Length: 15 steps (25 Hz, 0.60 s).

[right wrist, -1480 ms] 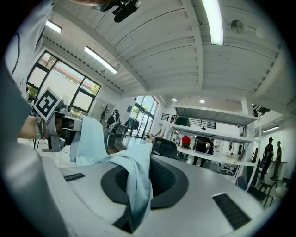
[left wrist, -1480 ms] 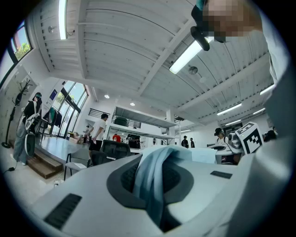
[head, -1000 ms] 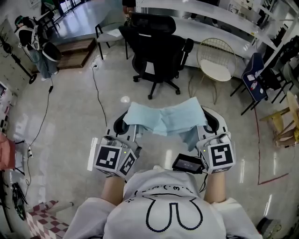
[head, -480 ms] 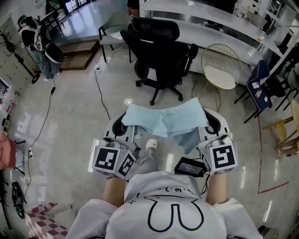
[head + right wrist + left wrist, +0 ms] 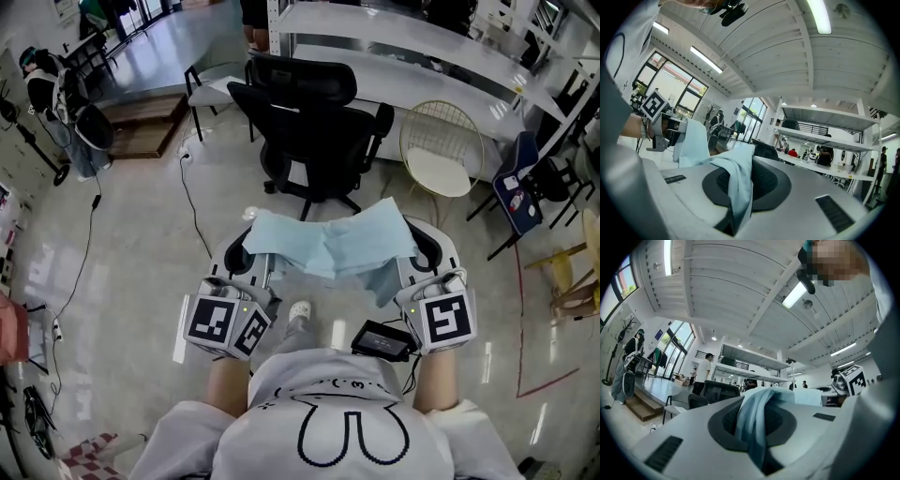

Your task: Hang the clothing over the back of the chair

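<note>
A light blue piece of clothing is stretched between my two grippers, hanging a little in front of me above the floor. My left gripper is shut on its left edge; the cloth is pinched between the jaws in the left gripper view. My right gripper is shut on the right edge, where the fabric drapes out of the closed jaws. A black office chair stands just ahead, its backrest on the far side, seat toward me. The chair's top shows beyond the left jaws.
A gold wire chair with a white seat stands right of the black chair. A long white desk runs behind both. A blue folding chair is at the right. A cable trails across the floor on the left. People stand in the background.
I have walked forward with the cloth held taut; the black chair and wire chair now sit closer and lower in the head view. Both grips are unchanged.
</note>
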{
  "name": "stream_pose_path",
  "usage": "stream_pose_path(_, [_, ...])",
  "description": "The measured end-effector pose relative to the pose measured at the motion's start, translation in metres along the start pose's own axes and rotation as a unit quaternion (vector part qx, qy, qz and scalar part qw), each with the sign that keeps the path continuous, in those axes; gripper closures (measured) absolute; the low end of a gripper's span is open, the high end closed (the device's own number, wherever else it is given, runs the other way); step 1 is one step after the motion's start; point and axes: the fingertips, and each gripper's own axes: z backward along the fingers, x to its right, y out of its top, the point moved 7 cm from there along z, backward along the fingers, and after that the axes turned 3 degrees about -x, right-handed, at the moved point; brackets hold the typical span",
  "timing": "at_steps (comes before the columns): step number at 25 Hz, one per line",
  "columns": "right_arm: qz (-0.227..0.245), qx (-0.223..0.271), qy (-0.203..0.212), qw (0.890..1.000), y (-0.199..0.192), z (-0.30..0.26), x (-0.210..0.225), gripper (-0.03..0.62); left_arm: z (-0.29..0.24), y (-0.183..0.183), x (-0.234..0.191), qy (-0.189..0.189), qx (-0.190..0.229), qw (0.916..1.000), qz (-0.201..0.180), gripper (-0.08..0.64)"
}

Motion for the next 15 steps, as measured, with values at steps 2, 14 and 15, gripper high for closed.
stream_pose_path(2, [0.002,0.004,-0.004,1.000,0.001,-0.020,0.011,0.548,-0.018,0.005,-0.012,-0.002,0.000,1.0000,-0.002,0.534])
stream_pose_path(14, [0.052,0.018,-0.031,0.998,0.021,-0.145,0.078,0.548,-0.115,0.028,-0.100,-0.011,0.016,0.9998,-0.002,0.534])
stream_pose_path(15, [0.061,0.021,-0.033,0.997,0.026,-0.154,0.084,0.548,-0.122,0.031,-0.106,-0.013,0.019,0.9997,-0.004,0.534])
